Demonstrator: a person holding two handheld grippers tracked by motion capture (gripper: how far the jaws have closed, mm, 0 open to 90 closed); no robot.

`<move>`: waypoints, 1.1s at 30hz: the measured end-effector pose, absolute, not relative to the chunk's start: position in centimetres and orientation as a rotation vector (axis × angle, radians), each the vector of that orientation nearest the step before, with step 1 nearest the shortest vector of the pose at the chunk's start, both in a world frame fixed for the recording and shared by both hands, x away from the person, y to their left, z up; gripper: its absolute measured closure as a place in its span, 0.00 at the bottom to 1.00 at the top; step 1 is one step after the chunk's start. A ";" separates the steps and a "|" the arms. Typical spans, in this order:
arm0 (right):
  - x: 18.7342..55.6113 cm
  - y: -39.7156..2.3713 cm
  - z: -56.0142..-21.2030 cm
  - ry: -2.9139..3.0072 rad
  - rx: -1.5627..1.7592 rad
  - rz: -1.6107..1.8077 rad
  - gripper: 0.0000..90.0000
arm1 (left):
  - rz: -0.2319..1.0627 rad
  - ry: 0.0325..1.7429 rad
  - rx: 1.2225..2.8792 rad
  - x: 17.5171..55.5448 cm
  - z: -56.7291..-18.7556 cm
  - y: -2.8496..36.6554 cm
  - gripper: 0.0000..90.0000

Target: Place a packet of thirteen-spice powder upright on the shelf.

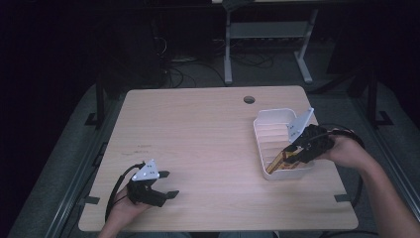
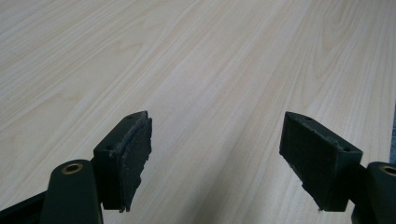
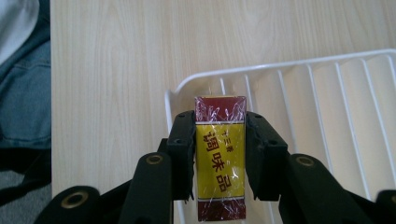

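Observation:
A small box (image 3: 219, 158), yellow with dark red ends and red characters under clear film, sits between the pads of my right gripper (image 3: 219, 135), which is shut on it. It hangs tilted over the near corner of a white wire basket (image 3: 280, 65). From above, the box (image 1: 276, 161) points into the basket (image 1: 257, 131) from the right gripper (image 1: 289, 154) at the table's right side. My left gripper (image 1: 169, 184) rests near the front left edge, open. Between its jaws (image 2: 217, 154) is nothing but bare wood.
The light wooden table (image 1: 198, 134) has a round cable hole (image 1: 249, 99) at the back, just behind the basket. A person's trouser leg (image 3: 21, 93) lies past the table edge. White desk legs (image 1: 228, 54) stand on the dark floor beyond.

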State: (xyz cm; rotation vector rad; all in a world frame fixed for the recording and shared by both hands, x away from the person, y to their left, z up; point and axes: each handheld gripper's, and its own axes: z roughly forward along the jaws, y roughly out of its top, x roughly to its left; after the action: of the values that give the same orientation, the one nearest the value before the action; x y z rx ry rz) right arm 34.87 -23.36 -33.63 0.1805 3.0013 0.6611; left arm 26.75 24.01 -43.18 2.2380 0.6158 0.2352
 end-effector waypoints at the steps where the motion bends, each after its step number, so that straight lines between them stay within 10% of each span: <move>1: 34.9 -23.4 -33.7 2.995 0.181 0.667 0.72 | 0.235 0.616 2.238 26.8 -43.2 24.0 0.27; 33: 34.6 -23.4 -34.2 3.022 0.161 0.595 0.74 | 0.235 0.612 2.232 26.7 -43.1 24.0 0.27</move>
State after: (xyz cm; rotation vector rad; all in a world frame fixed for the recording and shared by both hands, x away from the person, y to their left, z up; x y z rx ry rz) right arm 34.63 -23.38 -34.21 0.1613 3.0223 0.5953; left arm 26.69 24.04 -43.07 2.2324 0.6120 0.2352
